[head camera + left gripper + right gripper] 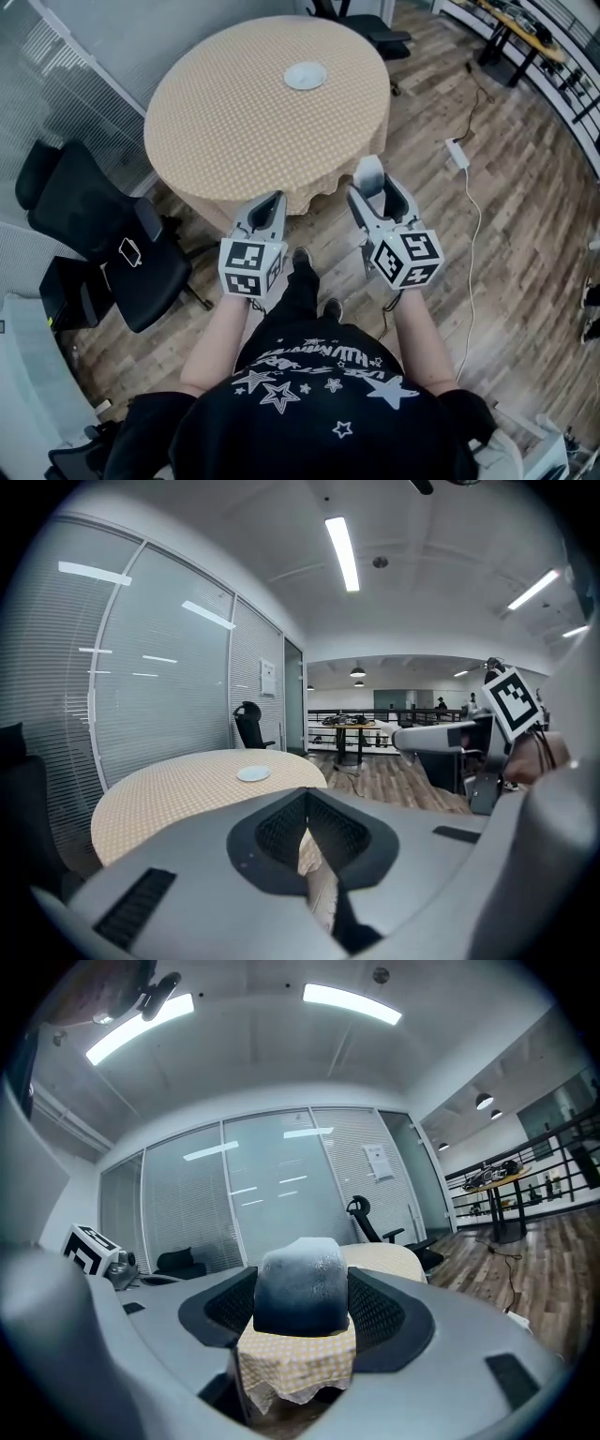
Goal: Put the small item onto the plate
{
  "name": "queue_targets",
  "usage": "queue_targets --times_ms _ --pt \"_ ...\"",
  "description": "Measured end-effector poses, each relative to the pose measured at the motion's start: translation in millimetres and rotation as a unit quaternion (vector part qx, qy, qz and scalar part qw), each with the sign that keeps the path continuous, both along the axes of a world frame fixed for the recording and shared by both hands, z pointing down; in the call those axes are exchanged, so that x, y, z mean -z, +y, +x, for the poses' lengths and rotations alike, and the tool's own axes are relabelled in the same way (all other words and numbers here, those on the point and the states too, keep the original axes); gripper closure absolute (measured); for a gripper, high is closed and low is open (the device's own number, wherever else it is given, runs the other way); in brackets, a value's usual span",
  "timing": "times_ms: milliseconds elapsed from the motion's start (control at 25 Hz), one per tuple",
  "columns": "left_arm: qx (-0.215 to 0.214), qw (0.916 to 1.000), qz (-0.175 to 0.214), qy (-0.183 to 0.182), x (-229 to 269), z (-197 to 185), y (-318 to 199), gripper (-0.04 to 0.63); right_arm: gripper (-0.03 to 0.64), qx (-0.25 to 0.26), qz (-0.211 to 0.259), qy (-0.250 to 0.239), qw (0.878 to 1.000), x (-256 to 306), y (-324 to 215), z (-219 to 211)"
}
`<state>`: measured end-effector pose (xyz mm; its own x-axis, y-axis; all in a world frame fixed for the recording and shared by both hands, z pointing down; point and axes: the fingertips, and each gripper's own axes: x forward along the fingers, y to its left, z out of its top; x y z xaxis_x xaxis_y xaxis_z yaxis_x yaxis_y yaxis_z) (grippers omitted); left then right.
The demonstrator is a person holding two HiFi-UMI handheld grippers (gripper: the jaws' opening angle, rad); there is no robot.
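Small item [302, 1274] clamped in my right hand-held gripper [302, 1309]
My left hand-held gripper [307, 834] is closed and empty. The plate [305, 75] sits well ahead on the table [225, 122], so the item, held at the jaw tips, may slip mid-carry.

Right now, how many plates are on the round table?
1: the white plate lies on the table's far part, slightly right of centre; none seems hidden.

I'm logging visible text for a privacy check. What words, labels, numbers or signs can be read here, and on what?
Nothing reads clearly.
Black T-shirt: white lettering above stars, upside down, too blurred to read.
Paper notice on the glass wall: too small.
Marker cubes: square patterns only, no letters.
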<state>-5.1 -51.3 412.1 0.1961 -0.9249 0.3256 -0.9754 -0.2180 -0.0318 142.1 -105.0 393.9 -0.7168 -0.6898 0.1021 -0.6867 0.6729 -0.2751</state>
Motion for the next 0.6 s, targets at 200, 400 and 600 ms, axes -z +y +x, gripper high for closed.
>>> queue_targets --times_ms 200,400,600 --pt "-0.007 0.9998 -0.004 0.018 -11 -7 -35 0.595 0.316 -0.009 -0.002 0.019 1.000 -7 -24 -3" --pt "-0.027 0.9994 0.002 0.021 -6 -12 -83 0.595 0.316 -0.030 -0.002 0.027 0.999 -3 -64 -6" --pt "-0.034 0.9990 -0.003 0.029 -13 -33 -134 0.595 0.316 -0.040 -0.013 0.032 0.999 -10 -110 -26"
